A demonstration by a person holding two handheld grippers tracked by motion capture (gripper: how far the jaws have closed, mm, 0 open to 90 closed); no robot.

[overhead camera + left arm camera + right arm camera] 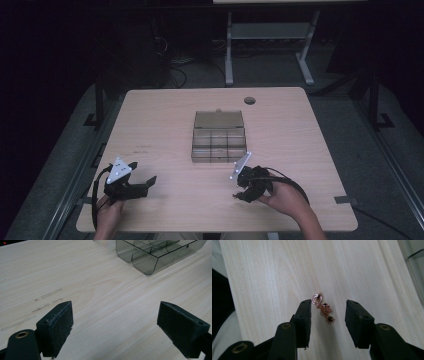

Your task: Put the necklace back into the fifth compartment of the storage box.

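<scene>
The right gripper [327, 311] is pointing down at the table [274, 270], jaws standing about half apart, with a small copper-coloured chain [324, 308] lying bunched on the wood between its fingers [303, 315]. The chain's ring end is sitting just beside the left-hand finger in that view; neither pad is pressing on it. The left gripper [115, 322] is resting low, jaws spread wide with bare wood between them, and the clear compartment box [155, 252] is lying well beyond its fingertips.
</scene>
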